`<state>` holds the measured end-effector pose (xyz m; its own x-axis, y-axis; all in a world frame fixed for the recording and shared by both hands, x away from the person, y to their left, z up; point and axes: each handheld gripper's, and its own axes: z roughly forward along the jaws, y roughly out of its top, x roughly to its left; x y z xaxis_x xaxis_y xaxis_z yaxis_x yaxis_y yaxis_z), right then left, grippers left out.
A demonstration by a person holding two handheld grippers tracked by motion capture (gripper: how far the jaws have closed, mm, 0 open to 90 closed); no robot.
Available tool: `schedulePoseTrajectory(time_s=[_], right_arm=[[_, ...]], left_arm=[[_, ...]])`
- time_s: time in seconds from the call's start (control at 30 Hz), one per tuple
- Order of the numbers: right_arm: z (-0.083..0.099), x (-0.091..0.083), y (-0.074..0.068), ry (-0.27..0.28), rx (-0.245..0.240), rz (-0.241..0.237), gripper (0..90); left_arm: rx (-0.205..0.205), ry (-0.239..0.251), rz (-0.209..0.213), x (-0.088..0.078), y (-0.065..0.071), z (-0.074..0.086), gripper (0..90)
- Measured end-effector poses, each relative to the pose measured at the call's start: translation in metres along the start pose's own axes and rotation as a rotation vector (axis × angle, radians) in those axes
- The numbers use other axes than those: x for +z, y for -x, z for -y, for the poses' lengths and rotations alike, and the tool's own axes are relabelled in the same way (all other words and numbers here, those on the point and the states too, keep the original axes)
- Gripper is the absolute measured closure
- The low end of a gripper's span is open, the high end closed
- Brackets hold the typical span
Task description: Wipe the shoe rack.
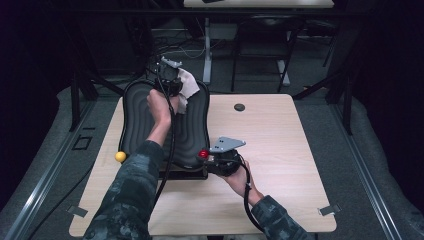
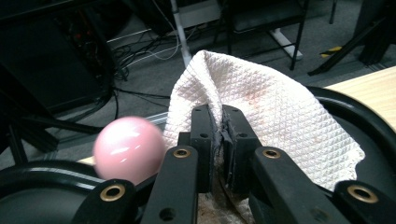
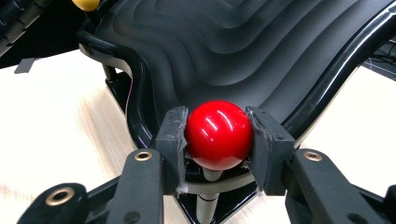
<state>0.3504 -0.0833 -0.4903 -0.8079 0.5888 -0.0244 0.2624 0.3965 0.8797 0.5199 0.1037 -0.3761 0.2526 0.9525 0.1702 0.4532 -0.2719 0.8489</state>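
A black ribbed tray (image 1: 137, 107) with wavy grooves lies on the wooden table. My left gripper (image 1: 172, 80) hovers over the tray's far rim, shut on a white quilted cloth (image 1: 187, 87) that drapes from its jaws; the cloth (image 2: 271, 112) bunches up between the pads in the left gripper view. A pink ball knob (image 2: 128, 147) stands just left of those jaws at the tray's rim (image 2: 364, 105). At the tray's near right corner my right gripper (image 1: 210, 156) is shut on a red ball knob (image 1: 203, 153); both pads press the red ball (image 3: 218, 134). A yellow ball knob (image 1: 120, 156) marks the near left corner.
A small dark round disc (image 1: 239, 107) lies on the table (image 1: 280, 150) right of the tray. Beyond the far edge stand a chair base, desk legs and loose cables on the floor. Tape tabs sit at the table's near corners.
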Motion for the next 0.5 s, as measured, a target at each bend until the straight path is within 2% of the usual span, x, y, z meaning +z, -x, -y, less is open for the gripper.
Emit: schedulePoseTrajectory(time_s=[0.23, 0.33, 0.5], right_arm=[[0.0, 0.0, 0.0, 0.0, -0.003, 0.001, 60.1], [0.0, 0.0, 0.0, 0.001, -0.001, -0.001, 60.1], [0.0, 0.0, 0.0, 0.001, -0.001, 0.0, 60.1]], left_arm=[[0.02, -0.003, 0.046, 0.004, 0.009, -0.007, 83.8], [0.053, -0.005, 0.063, 0.007, 0.018, -0.009, 83.8], [0.073, -0.008, 0.1, 0.009, 0.029, -0.01, 83.8]])
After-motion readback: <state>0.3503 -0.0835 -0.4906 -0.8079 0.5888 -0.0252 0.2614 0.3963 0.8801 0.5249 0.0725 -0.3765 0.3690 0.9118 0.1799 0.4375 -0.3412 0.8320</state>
